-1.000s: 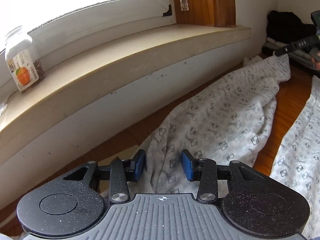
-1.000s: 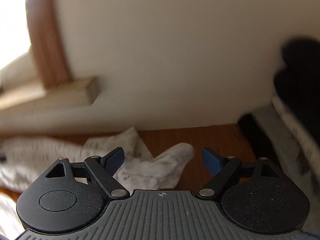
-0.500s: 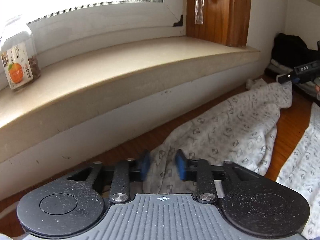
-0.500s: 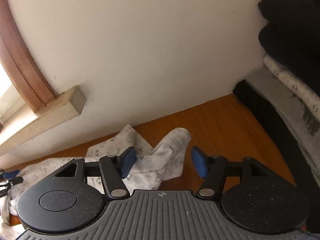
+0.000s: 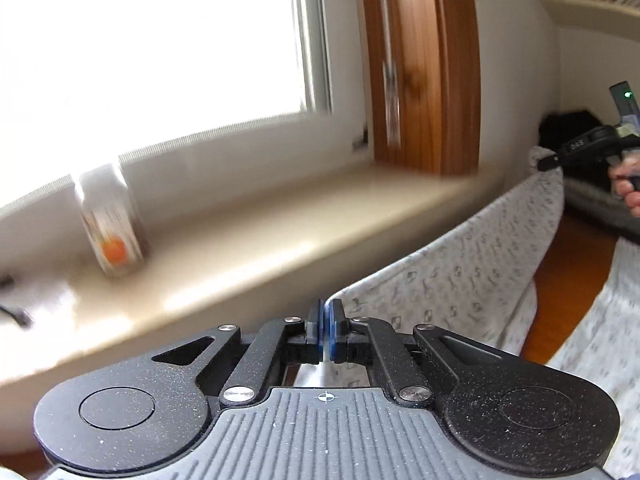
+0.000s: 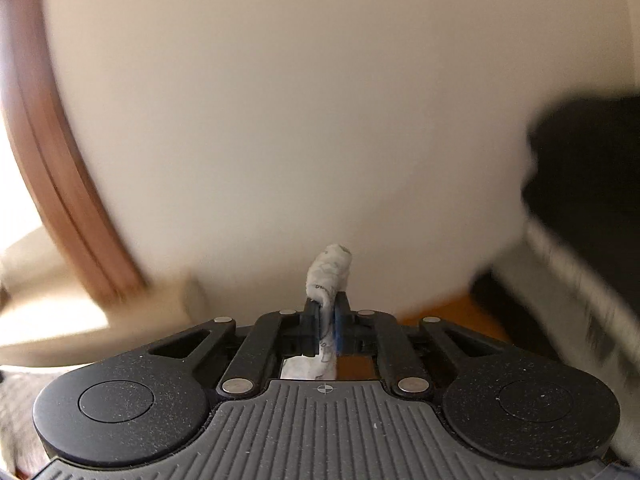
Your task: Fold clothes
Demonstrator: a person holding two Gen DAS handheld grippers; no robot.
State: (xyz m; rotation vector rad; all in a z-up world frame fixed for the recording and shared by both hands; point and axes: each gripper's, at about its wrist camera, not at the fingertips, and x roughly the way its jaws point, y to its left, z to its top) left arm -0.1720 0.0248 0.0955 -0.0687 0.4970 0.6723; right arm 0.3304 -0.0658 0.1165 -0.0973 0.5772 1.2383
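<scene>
A white garment with small grey square prints (image 5: 460, 280) hangs stretched between both grippers, lifted off the wooden floor (image 5: 568, 272). My left gripper (image 5: 324, 312) has its jaws closing tight on one end of its top edge, the blue pads pinching the cloth. My right gripper (image 6: 329, 308) is closing on the other end, and a rolled tip of the garment (image 6: 330, 268) sticks up past its pads. In the left wrist view the right gripper (image 5: 548, 164) shows at far right, held by a person's hand (image 5: 628, 192).
A jar with an orange on its label (image 5: 110, 220) stands on the beige windowsill (image 5: 280, 232) beside a wooden window frame (image 5: 420, 64). More printed cloth (image 5: 600, 340) lies at the right. A pile of dark and grey clothes (image 6: 580, 168) sits by the wall.
Both grippers went from open around the cloth to shut on it, then rose. The garment's edge came up off the floor and now hangs taut between them.
</scene>
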